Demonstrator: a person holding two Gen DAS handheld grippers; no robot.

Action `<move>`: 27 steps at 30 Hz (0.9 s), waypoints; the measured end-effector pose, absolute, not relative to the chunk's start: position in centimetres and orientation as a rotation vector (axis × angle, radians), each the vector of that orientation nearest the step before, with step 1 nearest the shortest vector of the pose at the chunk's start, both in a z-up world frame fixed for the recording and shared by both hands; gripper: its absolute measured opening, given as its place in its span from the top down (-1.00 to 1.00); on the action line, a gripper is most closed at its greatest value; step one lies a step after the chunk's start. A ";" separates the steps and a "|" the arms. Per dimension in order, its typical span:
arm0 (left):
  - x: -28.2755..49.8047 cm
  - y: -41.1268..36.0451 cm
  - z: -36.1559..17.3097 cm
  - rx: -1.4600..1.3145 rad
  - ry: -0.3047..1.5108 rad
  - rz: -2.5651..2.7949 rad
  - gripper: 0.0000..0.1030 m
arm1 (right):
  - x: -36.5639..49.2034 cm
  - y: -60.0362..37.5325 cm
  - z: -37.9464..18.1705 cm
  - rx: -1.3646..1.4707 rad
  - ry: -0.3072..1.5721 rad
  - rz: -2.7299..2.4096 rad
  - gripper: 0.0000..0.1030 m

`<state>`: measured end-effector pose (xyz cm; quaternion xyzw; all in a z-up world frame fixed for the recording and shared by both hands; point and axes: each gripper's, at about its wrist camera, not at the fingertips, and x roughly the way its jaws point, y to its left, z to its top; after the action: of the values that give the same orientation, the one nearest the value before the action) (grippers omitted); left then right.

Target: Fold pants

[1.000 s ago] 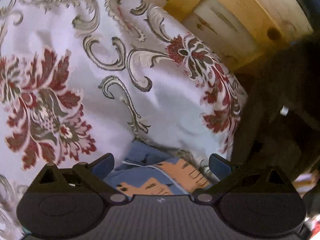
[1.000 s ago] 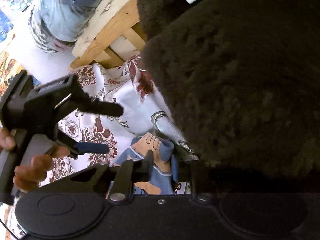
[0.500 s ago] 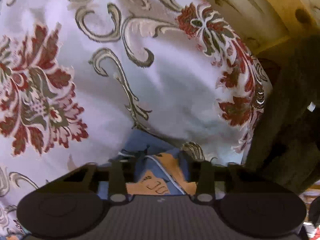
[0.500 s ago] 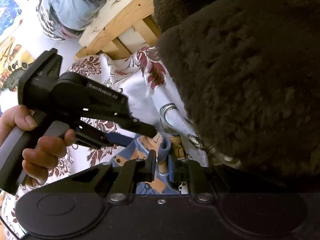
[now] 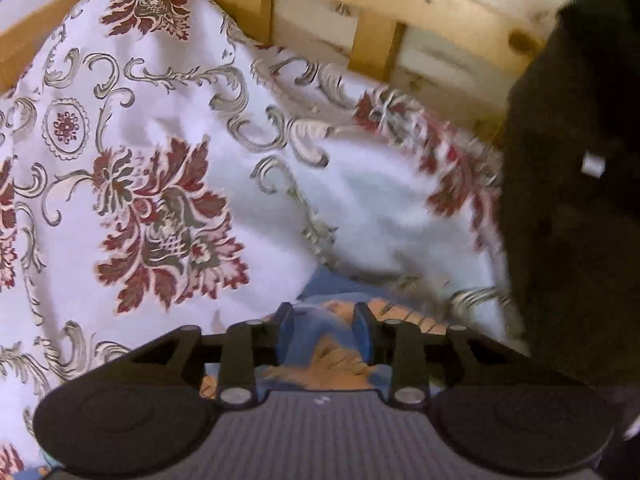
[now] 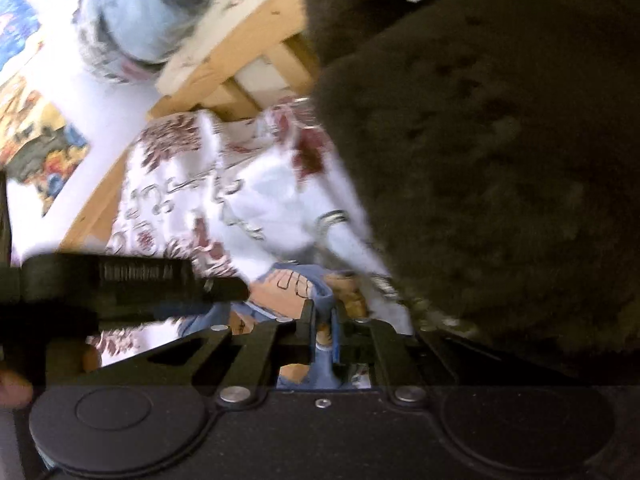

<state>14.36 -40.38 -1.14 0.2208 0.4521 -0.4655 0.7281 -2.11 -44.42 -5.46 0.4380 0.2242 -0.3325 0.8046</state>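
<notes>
Floral cloth under blue-and-orange pants

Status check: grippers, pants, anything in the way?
Left gripper shut on blue pants with orange print. Right gripper shut on a pinched blue fold. Dark brown fuzzy blanket crowds the right side, over white floral bedspread.

Blue fabric pants with orange cartoon print, dark line detail. White woven bedspread: maroon floral medallions, grey-beige scrollwork. Pale knotty pine wooden frame. Dark brown fleecy blanket, white label. Black grippers, blue pads.
</notes>
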 end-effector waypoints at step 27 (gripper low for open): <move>20.1 -40.4 -0.4 0.417 1.086 -1.318 0.70 | -2.0 -44.0 -5.5 0.875 0.482 -0.756 0.83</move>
<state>20.07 -40.45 -0.43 0.1828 0.4758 -0.5773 0.6379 -1.96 -43.99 -5.54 0.4094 0.2254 -0.3538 0.8102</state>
